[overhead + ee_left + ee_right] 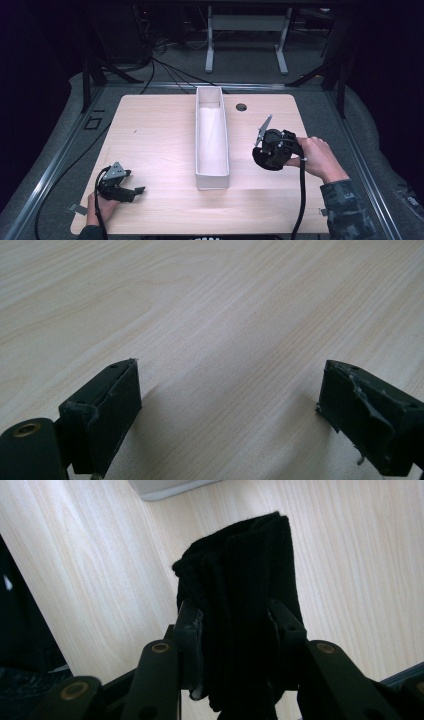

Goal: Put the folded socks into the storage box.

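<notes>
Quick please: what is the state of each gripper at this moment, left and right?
Left gripper: jaws open, nothing between them, over bare table.
Right gripper: jaws shut on a folded black cloth.

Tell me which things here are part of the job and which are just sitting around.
In the job:
- black folded cloth, clamped in the right gripper
- long white bin, likely where it goes

Sitting around:
- left gripper, open, resting on the table

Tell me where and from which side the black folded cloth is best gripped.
Across the folded stack's thickness, near its lower end, as the right gripper does now: the black folded cloth stands as a narrow bundle of layers, so squeezing its two flat faces likely keeps them together. The left gripper stands open on the table.
</notes>
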A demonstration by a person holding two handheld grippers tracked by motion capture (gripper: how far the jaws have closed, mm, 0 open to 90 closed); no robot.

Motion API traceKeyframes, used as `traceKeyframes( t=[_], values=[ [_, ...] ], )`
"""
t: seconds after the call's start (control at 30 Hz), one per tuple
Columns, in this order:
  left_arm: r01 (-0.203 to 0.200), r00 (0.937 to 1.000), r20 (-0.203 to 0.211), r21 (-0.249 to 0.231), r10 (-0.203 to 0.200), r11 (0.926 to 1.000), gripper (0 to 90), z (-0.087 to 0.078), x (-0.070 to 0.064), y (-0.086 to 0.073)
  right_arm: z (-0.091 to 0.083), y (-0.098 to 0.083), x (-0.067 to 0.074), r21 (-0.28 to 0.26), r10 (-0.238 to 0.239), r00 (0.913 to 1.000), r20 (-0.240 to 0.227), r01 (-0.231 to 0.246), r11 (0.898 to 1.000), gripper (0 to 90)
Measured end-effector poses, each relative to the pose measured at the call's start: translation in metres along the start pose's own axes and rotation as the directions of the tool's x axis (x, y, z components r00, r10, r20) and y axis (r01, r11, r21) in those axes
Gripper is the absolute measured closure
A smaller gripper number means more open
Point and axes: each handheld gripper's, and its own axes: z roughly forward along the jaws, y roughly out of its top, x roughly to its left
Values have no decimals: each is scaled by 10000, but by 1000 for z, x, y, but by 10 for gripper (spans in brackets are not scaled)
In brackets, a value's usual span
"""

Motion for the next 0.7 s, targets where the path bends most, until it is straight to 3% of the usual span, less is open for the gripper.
traceKeyframes(
  t=[0.7],
  values=[
    [3,10000,0,-1,-3,10000,99,0,0,0,-15,31,1,-19,-519,9985,183,520,9986,643]
  ],
)
